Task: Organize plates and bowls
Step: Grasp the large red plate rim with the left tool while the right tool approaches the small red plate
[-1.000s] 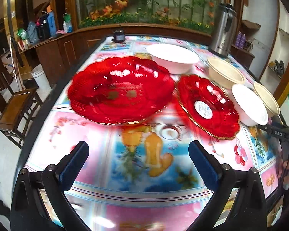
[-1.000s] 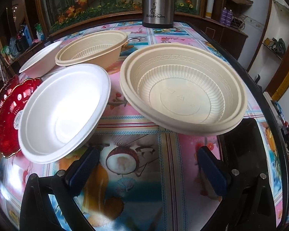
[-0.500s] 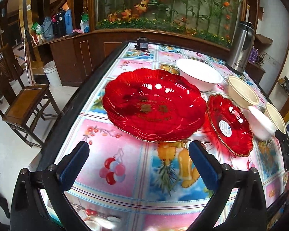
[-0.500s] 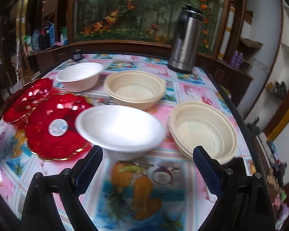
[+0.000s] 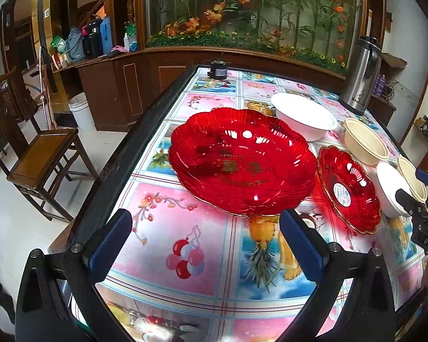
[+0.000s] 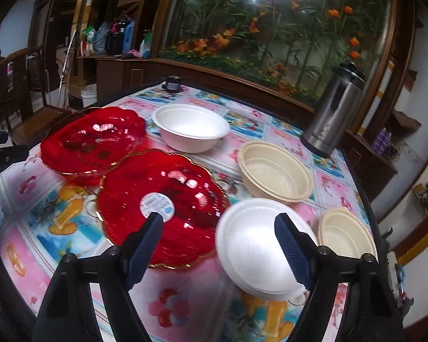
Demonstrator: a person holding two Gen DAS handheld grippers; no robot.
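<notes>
The right gripper [image 6: 218, 238], jaws apart and just been closing, holds nothing, above a white bowl [image 6: 259, 236] beside the small red plate [image 6: 162, 196]. The left gripper [image 5: 205, 245] gapes empty before the large red plate [image 5: 239, 159] on the surface [image 5: 168, 233].

a home dining room: oilcloth-covered table [image 5: 162, 245], wooden chair [image 5: 40, 154], thermos [image 5: 360, 77]

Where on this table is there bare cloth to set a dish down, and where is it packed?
Free: the near stretch of tablecloth in front of the large red plate, and the far end between the small black jar and that plate. Crowded: the right side, where the small red plate, white bowls and beige bowls sit close together.
</notes>
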